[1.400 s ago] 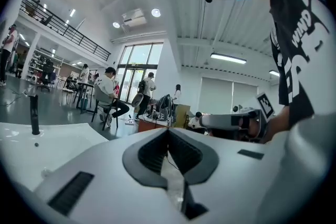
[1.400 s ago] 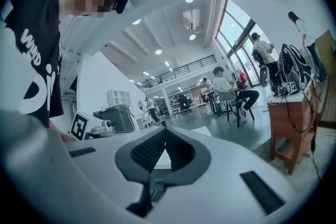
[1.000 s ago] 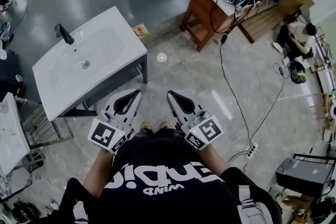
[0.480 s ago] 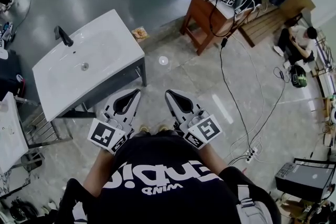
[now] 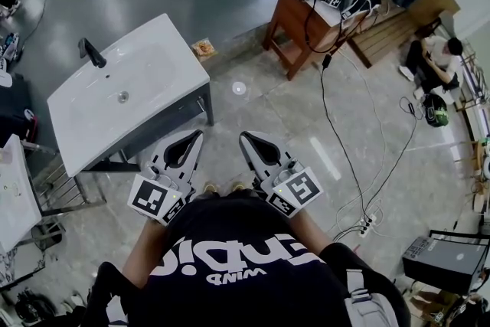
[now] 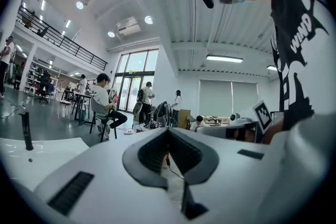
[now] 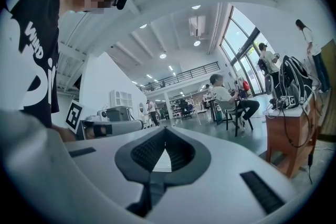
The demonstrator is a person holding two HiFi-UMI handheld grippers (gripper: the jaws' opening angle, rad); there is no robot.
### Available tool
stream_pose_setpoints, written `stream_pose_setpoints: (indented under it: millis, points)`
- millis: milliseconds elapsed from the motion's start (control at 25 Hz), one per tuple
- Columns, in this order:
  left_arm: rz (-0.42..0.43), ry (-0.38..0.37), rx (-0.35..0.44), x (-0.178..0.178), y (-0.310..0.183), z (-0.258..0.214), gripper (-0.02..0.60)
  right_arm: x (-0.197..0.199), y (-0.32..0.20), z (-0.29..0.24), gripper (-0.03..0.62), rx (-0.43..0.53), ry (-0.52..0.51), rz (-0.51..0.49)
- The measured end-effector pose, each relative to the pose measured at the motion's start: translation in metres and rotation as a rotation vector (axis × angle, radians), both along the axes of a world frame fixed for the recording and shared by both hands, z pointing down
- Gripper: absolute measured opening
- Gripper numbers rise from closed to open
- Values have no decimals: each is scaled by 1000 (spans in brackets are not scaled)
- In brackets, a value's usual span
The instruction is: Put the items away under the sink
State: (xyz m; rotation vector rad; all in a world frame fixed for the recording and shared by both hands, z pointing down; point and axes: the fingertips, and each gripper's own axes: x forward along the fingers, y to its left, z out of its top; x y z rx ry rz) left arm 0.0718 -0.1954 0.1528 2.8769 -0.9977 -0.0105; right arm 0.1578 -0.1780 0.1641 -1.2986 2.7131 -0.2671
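Note:
The white sink (image 5: 180, 61) with a black faucet (image 5: 90, 51) stands on a dark frame at the left of the head view. A small orange packet (image 5: 204, 48) lies on the floor beside its far corner. A white round object (image 5: 239, 88) lies on the tiles nearby. My left gripper (image 5: 197, 135) and right gripper (image 5: 244, 137) are held side by side at waist height, pointing forward, just right of the sink. Both are shut with nothing between the jaws. The left gripper view shows the shut left gripper (image 6: 168, 130) and the sink top (image 6: 31, 150). The right gripper (image 7: 165, 129) is also shut in the right gripper view.
A wooden table (image 5: 306, 15) with a backpack and cables stands ahead to the right. Black cables (image 5: 344, 157) run across the tiled floor to a power strip (image 5: 366, 222). A wire rack (image 5: 53, 188) stands left of my legs. People sit and stand farther off.

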Motion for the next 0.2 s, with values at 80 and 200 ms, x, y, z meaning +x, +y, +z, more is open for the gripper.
stream_pose_setpoints:
  millis: [80, 200]
  points:
    - [2, -2, -1, 1, 1, 0, 20, 0, 2, 0, 18, 0, -2, 1]
    - [5, -2, 0, 3, 5, -1, 20, 2, 5, 0, 18, 1, -3, 2]
